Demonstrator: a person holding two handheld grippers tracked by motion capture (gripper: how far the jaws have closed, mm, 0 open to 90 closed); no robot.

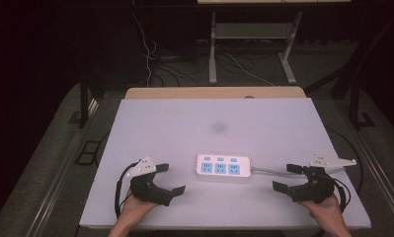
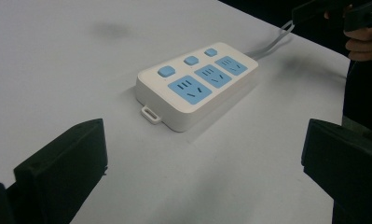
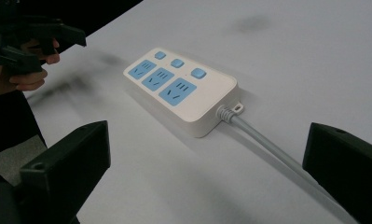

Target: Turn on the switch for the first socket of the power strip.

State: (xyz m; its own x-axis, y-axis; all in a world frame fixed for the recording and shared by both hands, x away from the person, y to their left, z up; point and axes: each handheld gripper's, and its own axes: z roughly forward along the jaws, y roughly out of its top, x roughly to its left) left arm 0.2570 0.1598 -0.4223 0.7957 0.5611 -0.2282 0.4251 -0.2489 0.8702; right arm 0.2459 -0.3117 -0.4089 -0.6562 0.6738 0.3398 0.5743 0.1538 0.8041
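Observation:
A white power strip [image 1: 221, 168] with three blue sockets and three blue buttons lies flat on the white tabletop [image 1: 209, 118], near its front middle. Its grey cable [image 1: 268, 171] runs off to the right. My left gripper [image 1: 171, 178] rests on the table left of the strip, open, with nothing between its jaws. To the right of the strip sits my right gripper [image 1: 284, 177], also open and empty, with the cable passing beside it. The left gripper view has the strip [image 2: 197, 91] ahead of the spread jaws. In the right gripper view the strip [image 3: 181, 91] and cable [image 3: 277, 149] lie ahead.
A faint dark smudge [image 1: 218, 127] marks the tabletop behind the strip. A wooden edge [image 1: 214, 92] shows at the table's far side. Beyond it stand a metal desk frame [image 1: 213, 49] and loose cables [image 1: 150, 54] on the dark floor.

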